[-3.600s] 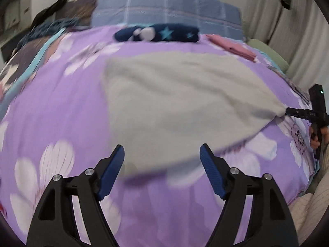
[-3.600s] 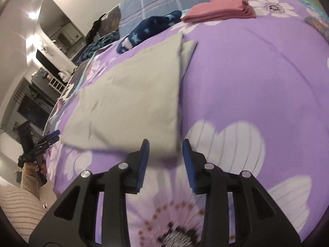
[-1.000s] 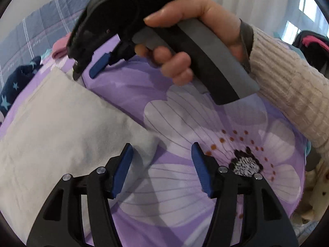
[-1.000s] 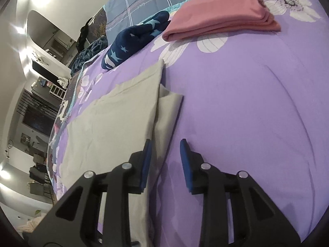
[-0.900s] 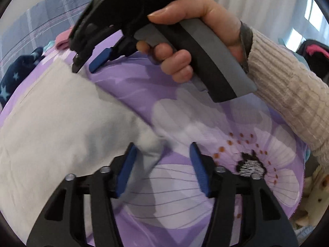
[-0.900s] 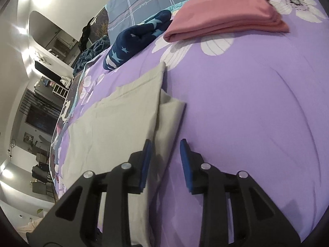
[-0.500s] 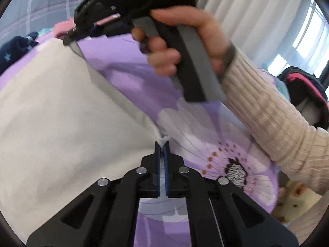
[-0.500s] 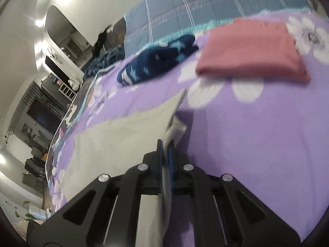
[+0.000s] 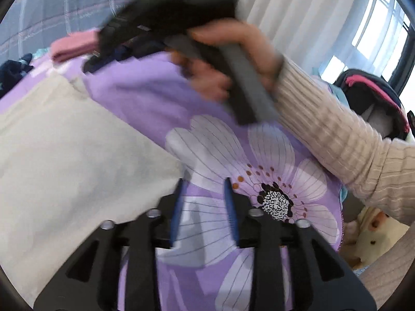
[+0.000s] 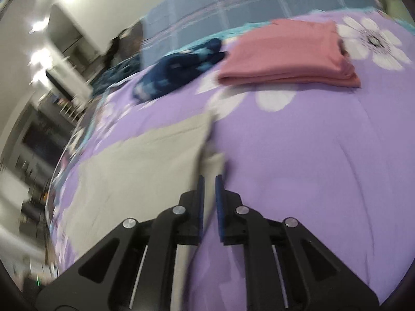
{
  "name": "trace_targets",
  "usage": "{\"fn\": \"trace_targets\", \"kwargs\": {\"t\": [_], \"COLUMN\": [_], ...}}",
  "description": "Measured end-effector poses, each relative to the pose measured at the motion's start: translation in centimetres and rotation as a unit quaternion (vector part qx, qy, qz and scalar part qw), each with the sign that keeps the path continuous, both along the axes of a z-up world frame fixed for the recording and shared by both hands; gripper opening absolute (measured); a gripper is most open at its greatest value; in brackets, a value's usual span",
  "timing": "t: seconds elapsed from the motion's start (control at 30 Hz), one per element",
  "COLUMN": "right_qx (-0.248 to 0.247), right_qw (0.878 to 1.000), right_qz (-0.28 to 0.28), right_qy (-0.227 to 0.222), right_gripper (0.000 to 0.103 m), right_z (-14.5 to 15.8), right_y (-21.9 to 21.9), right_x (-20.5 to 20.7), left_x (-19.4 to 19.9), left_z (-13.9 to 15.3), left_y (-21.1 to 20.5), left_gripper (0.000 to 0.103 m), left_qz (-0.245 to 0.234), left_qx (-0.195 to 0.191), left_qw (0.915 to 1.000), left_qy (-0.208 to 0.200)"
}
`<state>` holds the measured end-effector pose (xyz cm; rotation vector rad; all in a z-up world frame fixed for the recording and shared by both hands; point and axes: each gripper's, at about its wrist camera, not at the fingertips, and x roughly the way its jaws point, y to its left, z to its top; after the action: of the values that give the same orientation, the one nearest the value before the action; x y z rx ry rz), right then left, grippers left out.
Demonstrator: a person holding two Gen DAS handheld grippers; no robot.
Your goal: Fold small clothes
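A pale grey-beige cloth [image 9: 77,155] lies folded flat on the purple flowered bedspread [image 9: 145,96]. My left gripper [image 9: 204,182] hangs just right of its near corner. Its jaws are opening, and only bedspread shows between them. In the right wrist view the cloth [image 10: 145,160] ends just ahead of my right gripper [image 10: 210,178]. Those jaws are opening too, with a narrow gap and no cloth pinched. The right gripper [image 9: 90,62] also appears blurred in the left wrist view, held by a hand [image 9: 233,51] over the cloth's far corner.
A folded pink garment [image 10: 288,57] and a navy star-patterned one [image 10: 179,70] lie further back near the blue checked pillow [image 10: 233,5]. A cream knitted sleeve [image 9: 337,134] crosses the right side. A backpack [image 9: 373,98] and a stuffed toy [image 9: 373,230] sit past the bed's edge.
Half a second ago both grippers were shut on the cloth's edge. Both have since parted and let it go, and the cloth lies flat. The right gripper has lifted a little.
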<state>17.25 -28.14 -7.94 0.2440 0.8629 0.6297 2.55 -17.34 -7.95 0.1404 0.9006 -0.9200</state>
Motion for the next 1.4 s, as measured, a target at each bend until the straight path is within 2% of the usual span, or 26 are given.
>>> {"fn": "trace_targets", "kwargs": {"t": [0.07,0.13,0.17,0.2,0.23,0.33,0.37,0.4,0.43,0.5,0.53,0.63,0.73,0.8,0.83,0.87,0.97,1.07,1.13,1.17,1.2,1.27,1.3,1.4], "right_qx": [0.010,0.049,0.043,0.004,-0.036,-0.029,-0.038,-0.053,-0.078,-0.109,-0.118,-0.135,-0.143,-0.147,-0.149,-0.149,-0.147,-0.157,-0.168,-0.171,-0.181,-0.205,-0.227,-0.270], "right_qw": [0.999,0.996,0.995,0.997,0.997,0.999,0.999,0.998,0.997,0.994,0.993,0.990,0.987,0.985,0.984,0.983,0.977,0.959,0.945,0.941,0.929,0.913,0.899,0.876], "right_qz": [0.039,0.074,0.076,0.061,0.043,0.017,0.010,0.007,0.007,0.007,0.005,0.016,0.050,0.071,0.081,0.087,0.142,0.216,0.258,0.270,0.293,0.311,0.319,0.323], "right_qy": [0.003,0.028,0.041,0.051,0.047,0.036,0.027,0.014,-0.005,-0.018,-0.020,-0.037,-0.058,-0.060,-0.059,-0.060,-0.066,-0.093,-0.110,-0.115,-0.131,-0.166,-0.195,-0.235], "right_gripper": [0.010,0.011,0.012,0.011,0.000,0.000,0.000,0.005,0.013,0.022,0.022,0.024,0.033,0.033,0.033,0.033,0.035,0.039,0.042,0.043,0.045,0.052,0.053,0.053], "right_z": [-0.1,-1.3,-2.2,-3.2,-4.2,-3.6,-3.0,-2.4,-1.8,-1.2,-1.1,-0.1,0.7,0.8,0.9,1.1,1.5,1.6,1.3,1.3,0.9,0.2,-0.4,-2.0], "right_y": [0.5,1.1,1.5,2.0,2.3,1.8,1.9,2.2,2.5,3.1,3.3,4.8,7.6,10.2,11.7,12.7,18.5,25.1,29.2,30.4,32.6,35.3,37.0,39.5], "right_x": [-1.7,-2.9,-3.2,-3.3,-3.4,-4.0,-4.3,-4.8,-5.4,-6.1,-6.4,-7.8,-9.1,-9.5,-9.6,-9.9,-11.4,-14.6,-16.9,-17.8,-19.5,-21.6,-23.0,-24.4], "left_x": [1.2,1.8,1.6,1.6,1.5,0.3,-0.2,-0.6,-1.3,-1.6,-1.7,-2.5,-4.4,-6.3,-7.0,-8.2,-10.7,-13.2,-14.9,-14.7,-15.2,-15.6,-15.6,-15.3], "left_z": [-0.7,-2.3,-2.4,-2.2,-2.0,-0.9,-0.6,-0.1,0.3,0.6,0.8,1.0,2.2,3.3,3.4,3.7,3.5,2.8,1.9,1.8,1.4,0.7,0.4,-0.3], "left_y": [0.6,0.4,0.6,0.8,0.8,1.5,2.1,3.1,4.3,8.1,9.7,16.9,24.2,29.2,30.9,33.1,38.3,42.0,43.5,43.7,44.0,44.9,44.8,45.7], "left_gripper": [0.041,0.040,0.040,0.040,0.040,0.041,0.046,0.051,0.060,0.062,0.062,0.062,0.062,0.063,0.063,0.063,0.063,0.063,0.063,0.063,0.063,0.063,0.063,0.063], "left_qz": [0.018,0.025,0.026,0.028,0.029,0.033,0.038,0.047,0.060,0.107,0.132,0.235,0.332,0.396,0.416,0.449,0.514,0.549,0.561,0.563,0.566,0.567,0.567,0.563], "left_qx": [0.008,0.027,0.017,0.011,0.009,0.011,0.011,0.009,0.005,-0.005,-0.010,-0.032,-0.050,-0.054,-0.055,-0.055,-0.057,-0.072,-0.079,-0.081,-0.085,-0.091,-0.094,-0.105], "left_qw": [0.9998,0.9990,0.9992,0.9992,0.9991,0.9993,0.9992,0.9989,0.9982,0.9942,0.9911,0.9715,0.9417,0.9159,0.9064,0.8898,0.8536,0.8306,0.8220,0.8206,0.8185,0.8172,0.8173,0.8187], "left_qy": [0.004,0.024,0.025,0.027,0.029,0.015,0.009,0.003,-0.005,-0.016,-0.014,-0.003,-0.020,-0.042,-0.049,-0.058,-0.064,-0.060,-0.056,-0.054,-0.051,-0.045,-0.044,-0.040]}}
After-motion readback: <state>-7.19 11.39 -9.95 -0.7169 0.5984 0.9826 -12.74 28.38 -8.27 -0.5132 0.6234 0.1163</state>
